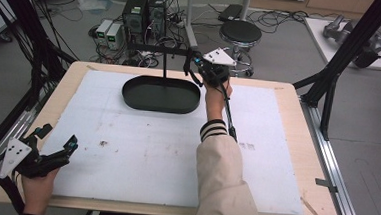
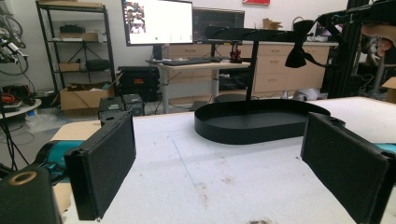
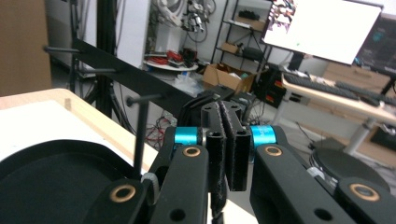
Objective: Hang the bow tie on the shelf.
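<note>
The person is holding the right gripper (image 1: 207, 68) up at the far edge of the bench, level with the crossbar (image 2: 254, 33) of a black stand whose post rises from an oval black tray (image 1: 143, 102) near the far edge of the white foam sheet (image 1: 151, 150). In the right gripper view its jaws are pressing together on a thin strip of black fabric. In the left gripper view a black bow tie (image 2: 297, 46) is hanging at the bar's end, right where that gripper is reaching, so it is probably pinching the tie's strap to hook it on or lift it off the bar. The left gripper (image 1: 56, 147) is resting at the near left corner of the bench, jaws spread wide and empty, apparently parked clear while the other hand is working.
</note>
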